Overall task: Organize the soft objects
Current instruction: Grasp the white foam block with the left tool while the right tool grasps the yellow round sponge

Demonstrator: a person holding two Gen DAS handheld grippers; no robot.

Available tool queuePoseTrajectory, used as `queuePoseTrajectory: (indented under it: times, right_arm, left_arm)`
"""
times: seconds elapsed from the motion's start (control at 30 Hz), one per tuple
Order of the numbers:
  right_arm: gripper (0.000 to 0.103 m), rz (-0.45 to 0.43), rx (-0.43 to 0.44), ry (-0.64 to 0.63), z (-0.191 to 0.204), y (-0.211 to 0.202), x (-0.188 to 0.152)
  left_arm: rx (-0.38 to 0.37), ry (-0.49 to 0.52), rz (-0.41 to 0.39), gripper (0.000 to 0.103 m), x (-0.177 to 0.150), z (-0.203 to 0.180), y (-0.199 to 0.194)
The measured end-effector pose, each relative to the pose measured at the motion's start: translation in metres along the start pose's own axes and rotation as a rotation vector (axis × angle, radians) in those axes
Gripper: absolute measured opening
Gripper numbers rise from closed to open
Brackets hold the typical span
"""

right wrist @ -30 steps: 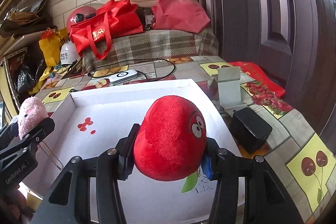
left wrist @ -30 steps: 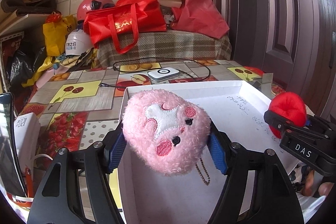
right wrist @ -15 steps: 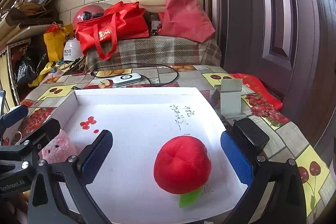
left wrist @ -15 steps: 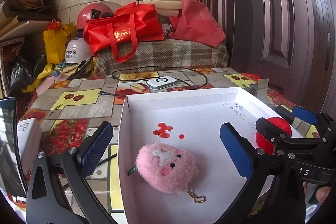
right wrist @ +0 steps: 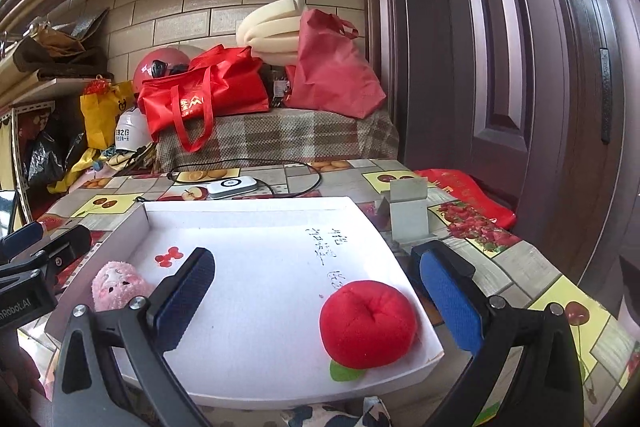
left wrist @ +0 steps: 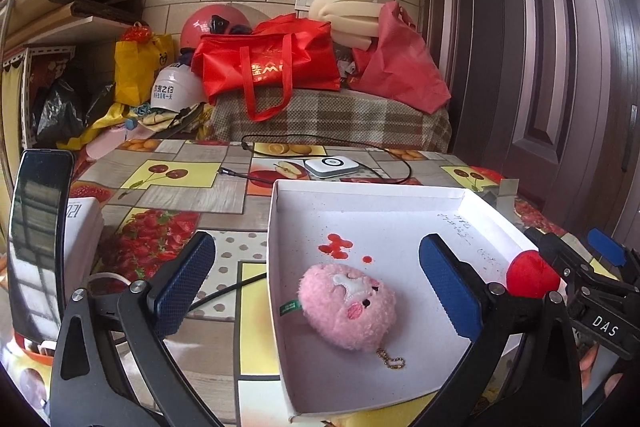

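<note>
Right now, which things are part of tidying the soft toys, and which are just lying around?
Part of the job:
pink plush
red plush
white box

Just lying around:
white charger
black cable
red bag
phone
grey stand

Black gripper [left wrist: 316, 283] frames, blue textured pads [left wrist: 184, 283], silver screws.

Right tool [right wrist: 316, 291] jaws wide apart; red plush [right wrist: 368, 325] and pink plush [right wrist: 116, 285] lie in white tray [right wrist: 248, 211].
</note>
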State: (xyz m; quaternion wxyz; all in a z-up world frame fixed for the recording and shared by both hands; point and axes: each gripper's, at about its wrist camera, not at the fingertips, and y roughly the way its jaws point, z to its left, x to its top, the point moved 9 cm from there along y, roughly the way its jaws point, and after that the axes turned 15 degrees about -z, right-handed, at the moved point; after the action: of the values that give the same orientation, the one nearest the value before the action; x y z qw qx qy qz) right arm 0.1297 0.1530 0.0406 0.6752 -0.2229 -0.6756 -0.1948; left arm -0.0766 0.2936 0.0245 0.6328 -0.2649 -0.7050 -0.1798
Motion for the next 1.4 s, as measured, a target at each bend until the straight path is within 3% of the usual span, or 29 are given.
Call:
queuePoseTrajectory:
  times: [0.4,0.63,0.8,0.93,1.07,1.27,1.4]
  right_arm:
    - [0.103,0.048,0.0,0.022,-0.009,-0.041,-0.009]
    - [0.103,0.084,0.043,0.04,-0.009,-0.068,-0.016]
    - [0.103,0.124,0.045,0.09,-0.03,-0.089,-0.018]
    - [0.103,0.217,0.05,0.165,-0.06,-0.097,-0.029]
    - [0.103,0.295,0.085,0.089,-0.076,-0.11,-0.042]
    - [0.102,0.44,0.136,-0.054,-0.08,-0.128,-0.081]
    - [0.097,0.439,0.141,-0.083,-0.076,-0.13,-0.082]
  left_arm:
    - [-0.058,-0.047,0.063,0.103,-0.012,0.018,-0.049]
    - [-0.152,-0.058,0.181,0.103,-0.032,0.018,-0.089]
    - [-0.214,0.065,0.166,0.103,-0.034,-0.011,-0.118]
    - [-0.29,0.205,0.134,0.103,-0.037,-0.049,-0.142]
    - [-0.314,0.252,0.207,0.103,-0.051,-0.063,-0.138]
    - [-0.307,0.211,0.307,0.103,-0.066,-0.056,-0.125]
    - [-0.317,0.248,0.328,0.103,-0.073,-0.063,-0.125]
